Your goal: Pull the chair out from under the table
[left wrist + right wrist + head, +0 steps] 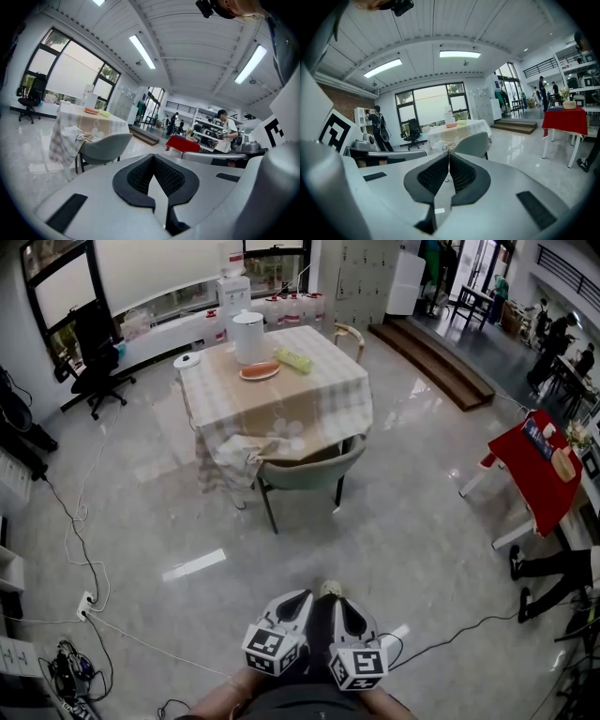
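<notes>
A grey-green chair [309, 470] is tucked under the near side of a table with a checked cloth [323, 399], well ahead of me across the floor. A crumpled cloth [239, 456] hangs at the chair's left. Both grippers are held low and close to my body, side by side, far from the chair. The left gripper [298, 600] is shut with nothing in it, and so is the right gripper [348, 606]. In the left gripper view the shut left gripper [152, 157] points toward the chair [103, 147]. In the right gripper view the chair [471, 143] stands just past the shut right gripper [449, 153].
On the table stand a white container [248, 337], a plate of orange food [260, 371] and a yellow-green item [293, 360]. A red table [539, 470] and a person's legs [553, 568] are at right. Cables [84, 559] run along the left floor; an office chair [94, 357] stands far left.
</notes>
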The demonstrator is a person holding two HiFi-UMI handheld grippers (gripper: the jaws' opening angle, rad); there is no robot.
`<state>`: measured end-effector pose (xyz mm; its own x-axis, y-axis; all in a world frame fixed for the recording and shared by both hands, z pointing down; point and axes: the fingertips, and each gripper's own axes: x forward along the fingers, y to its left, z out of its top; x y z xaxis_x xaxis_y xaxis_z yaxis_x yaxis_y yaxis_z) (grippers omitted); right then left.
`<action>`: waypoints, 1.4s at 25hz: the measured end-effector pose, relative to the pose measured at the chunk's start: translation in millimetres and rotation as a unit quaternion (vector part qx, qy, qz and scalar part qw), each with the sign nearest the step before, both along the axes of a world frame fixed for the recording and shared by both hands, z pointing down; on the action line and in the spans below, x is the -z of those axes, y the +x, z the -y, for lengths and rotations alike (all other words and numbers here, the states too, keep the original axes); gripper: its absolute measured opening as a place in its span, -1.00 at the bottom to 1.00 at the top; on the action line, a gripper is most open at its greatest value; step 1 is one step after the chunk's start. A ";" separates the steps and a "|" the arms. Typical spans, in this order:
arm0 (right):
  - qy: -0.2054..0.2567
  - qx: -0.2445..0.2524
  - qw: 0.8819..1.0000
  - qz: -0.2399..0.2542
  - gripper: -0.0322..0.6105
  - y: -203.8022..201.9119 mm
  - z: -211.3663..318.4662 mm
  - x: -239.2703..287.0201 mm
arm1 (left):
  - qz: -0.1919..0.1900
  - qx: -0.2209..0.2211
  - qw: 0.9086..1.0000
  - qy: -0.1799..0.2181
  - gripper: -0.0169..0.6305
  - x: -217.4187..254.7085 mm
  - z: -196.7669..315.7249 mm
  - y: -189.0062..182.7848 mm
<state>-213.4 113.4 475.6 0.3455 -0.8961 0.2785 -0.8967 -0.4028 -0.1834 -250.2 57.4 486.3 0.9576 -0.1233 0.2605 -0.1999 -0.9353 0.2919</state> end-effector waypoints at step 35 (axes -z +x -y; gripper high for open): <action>0.003 0.030 0.999 0.020 -0.86 208.2 120.7 -3.1 | 0.027 0.027 0.999 0.003 -0.92 -8.8 105.5 187.8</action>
